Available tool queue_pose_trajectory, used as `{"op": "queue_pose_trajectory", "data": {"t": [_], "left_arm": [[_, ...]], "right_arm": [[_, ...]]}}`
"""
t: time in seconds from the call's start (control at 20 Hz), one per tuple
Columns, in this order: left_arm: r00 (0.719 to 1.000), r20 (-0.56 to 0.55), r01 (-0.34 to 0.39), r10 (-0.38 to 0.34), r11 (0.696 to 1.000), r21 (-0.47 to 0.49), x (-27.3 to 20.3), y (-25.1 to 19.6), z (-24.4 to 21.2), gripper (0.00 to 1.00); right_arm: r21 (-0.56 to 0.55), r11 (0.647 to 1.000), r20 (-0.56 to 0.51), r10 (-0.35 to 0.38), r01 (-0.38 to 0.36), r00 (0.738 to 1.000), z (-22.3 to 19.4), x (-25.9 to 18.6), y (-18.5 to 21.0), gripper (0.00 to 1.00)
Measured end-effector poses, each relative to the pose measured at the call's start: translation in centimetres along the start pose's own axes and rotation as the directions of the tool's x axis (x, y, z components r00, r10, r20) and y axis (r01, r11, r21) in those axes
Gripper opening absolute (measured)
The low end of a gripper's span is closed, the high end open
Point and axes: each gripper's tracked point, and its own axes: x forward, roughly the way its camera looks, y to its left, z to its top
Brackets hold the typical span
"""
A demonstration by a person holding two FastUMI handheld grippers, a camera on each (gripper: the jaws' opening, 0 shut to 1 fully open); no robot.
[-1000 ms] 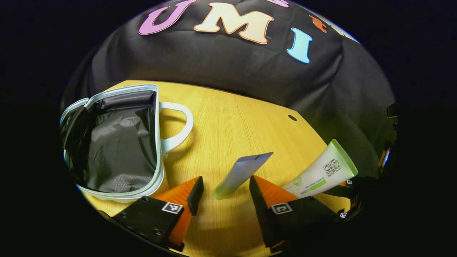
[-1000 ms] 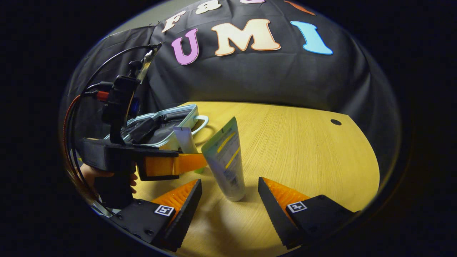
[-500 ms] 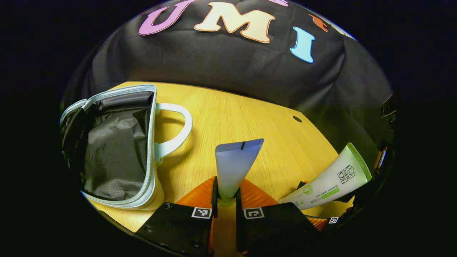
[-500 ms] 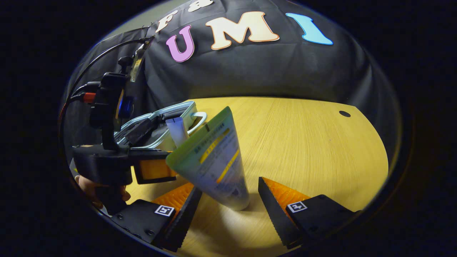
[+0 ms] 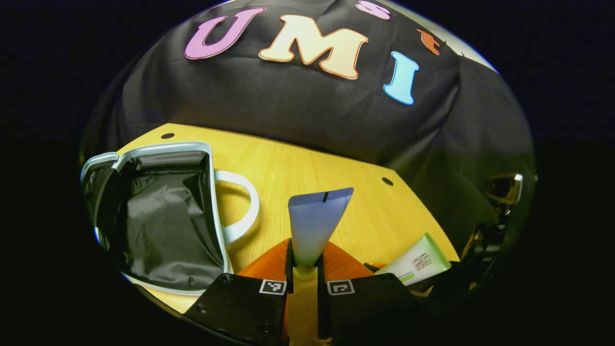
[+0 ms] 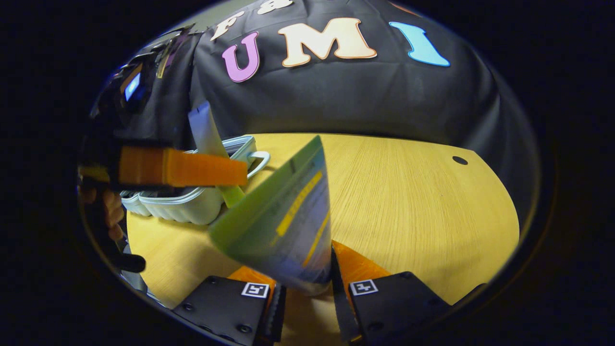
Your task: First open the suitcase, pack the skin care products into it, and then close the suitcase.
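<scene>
You had the left gripper (image 5: pixel 303 262) clamped on the grey tube (image 5: pixel 314 223) at lower centre, the right gripper (image 6: pixel 305 283) clamped on the green tube (image 6: pixel 283 230); open suitcase (image 5: pixel 158 221) lay lower left, so carrying each tube in low looked best.

A smooth, matt wood grain is shown by the worktop (image 5: pixel 307 163). The suitcase (image 5: pixel 158 216) is lined with crinkled, faintly shiny black fabric and edged in smooth pale plastic. Both tubes, pale (image 5: pixel 314 223) and green (image 6: pixel 283 226), are made of smooth, soft-sheened plastic.
</scene>
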Motion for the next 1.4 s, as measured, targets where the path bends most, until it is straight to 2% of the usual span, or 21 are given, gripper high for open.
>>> {"op": "queue_pose_trajectory", "data": {"t": [0.1,0.35,0.5,0.55,0.6,0.65,0.7,0.8,0.95,1.05,1.15,1.25,1.3,1.35,1.4], "left_arm": [[1.0,0.023,0.011,-0.011,1.0,-0.016,-1.2,0.4,1.9,0.17],[0.998,0.002,-0.064,0.064,0.993,-0.095,-4.4,7.1,4.9,0.18],[0.988,-0.072,-0.145,0.135,0.977,-0.154,-5.9,13.4,4.8,0.16],[0.982,-0.11,-0.171,0.154,0.971,-0.167,-6.2,15.5,4.2,0.16],[0.974,-0.155,-0.191,0.164,0.966,-0.177,-6.7,17.4,3.3,0.16],[0.964,-0.21,-0.204,0.163,0.961,-0.189,-7.1,18.8,2.3,0.16],[0.951,-0.268,-0.212,0.155,0.957,-0.197,-7.4,20.0,1.1,0.16],[0.931,-0.333,-0.229,0.152,0.951,-0.206,-7.7,21.7,-0.7,0.18],[0.918,-0.378,-0.223,0.122,0.946,-0.235,-7.6,22.2,-2.0,0.16],[0.906,-0.412,-0.218,0.094,0.94,-0.264,-7.5,21.9,-2.9,0.17],[0.892,-0.445,-0.223,0.08,0.934,-0.279,-7.6,22.0,-3.8,0.18],[0.895,-0.44,-0.222,0.075,0.93,-0.292,-6.9,22.1,-3.9,0.2],[0.9,-0.43,-0.214,0.07,0.931,-0.297,-8.4,21.8,-2.9,0.21],[0.904,-0.421,-0.212,0.072,0.931,-0.297,-7.7,21.8,-3.0,0.3],[0.913,-0.403,-0.197,0.061,0.931,-0.307,-8.1,21.7,-2.3,0.38]], "right_arm": [[0.01,1.0,-0.017,-0.024,0.024,1.0,-0.2,-0.4,-0.4,0.41],[0.018,0.998,-0.021,-0.052,0.053,0.998,2.3,-2.4,0.5,0.44],[0.005,0.999,0.009,-0.034,0.034,0.999,6.2,-3.7,3.1,0.4],[0.0,1.0,0.023,-0.026,0.026,0.999,7.7,-3.9,4.1,0.44],[-0.001,1.0,0.036,-0.012,0.012,0.999,9.1,-4.0,5.4,0.41],[0.002,1.0,0.042,0.005,-0.006,0.999,10.3,-3.7,6.9,0.4],[0.008,1.0,0.044,0.029,-0.029,0.999,11.5,-3.3,8.4,0.43],[0.009,0.996,0.038,0.086,-0.087,0.996,13.4,-2.3,12.1,0.4],[-0.046,0.985,-0.007,0.164,-0.164,0.986,14.4,0.1,17.7,0.44],[-0.078,0.976,-0.061,0.201,-0.205,0.978,13.5,2.3,20.7,0.47],[-0.065,0.968,-0.127,0.233,-0.242,0.964,12.4,4.1,23.1,0.4],[-0.032,0.966,-0.148,0.251,-0.258,0.957,12.4,5.2,24.5,0.33],[-0.031,0.967,-0.145,0.247,-0.254,0.958,12.7,5.7,24.7,0.34],[-0.041,0.968,-0.143,0.239,-0.247,0.96,12.7,6.4,24.6,0.26],[-0.04,0.969,-0.153,0.235,-0.244,0.96,12.5,6.8,24.6,0.34]]}}
